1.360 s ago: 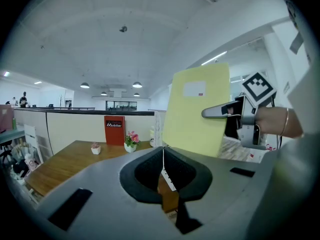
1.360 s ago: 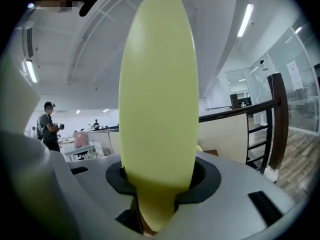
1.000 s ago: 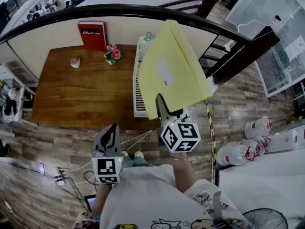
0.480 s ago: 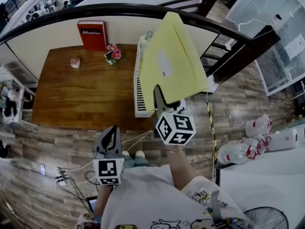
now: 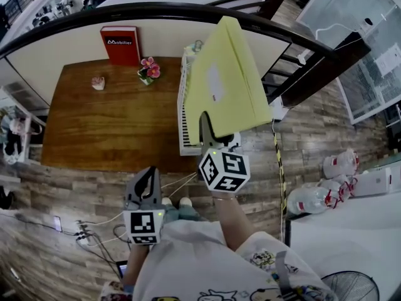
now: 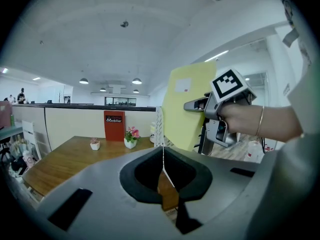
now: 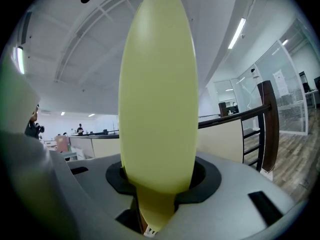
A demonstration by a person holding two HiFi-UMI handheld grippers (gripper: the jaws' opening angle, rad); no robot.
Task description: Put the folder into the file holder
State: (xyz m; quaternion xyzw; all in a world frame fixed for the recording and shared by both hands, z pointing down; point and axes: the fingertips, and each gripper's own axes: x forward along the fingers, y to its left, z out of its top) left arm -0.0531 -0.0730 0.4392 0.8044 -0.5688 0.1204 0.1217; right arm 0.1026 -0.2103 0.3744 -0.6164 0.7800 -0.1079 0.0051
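Observation:
A pale yellow folder (image 5: 227, 80) stands upright in the air, its lower edge clamped in my right gripper (image 5: 210, 130). It hangs over the white slatted file holder (image 5: 185, 121) at the right end of the wooden table (image 5: 106, 121). In the right gripper view the folder (image 7: 157, 104) fills the middle, pinched between the jaws. The left gripper view shows the folder (image 6: 187, 109) to the right of the file holder (image 6: 159, 129). My left gripper (image 5: 145, 179) hangs lower and nearer, off the table's front edge, its jaws closed together with nothing between them (image 6: 164, 181).
A red box (image 5: 121, 45), a small pot of pink flowers (image 5: 148, 71) and a tiny white pot (image 5: 98, 83) stand along the table's far side. A dark curved railing (image 5: 188, 11) runs behind. Cables (image 5: 94, 227) lie on the wood floor; white bags (image 5: 338, 168) sit at the right.
My right gripper has carried the folder a little to the left and farther out over the file holder, and the folder now stands more upright. The left gripper has stayed put.

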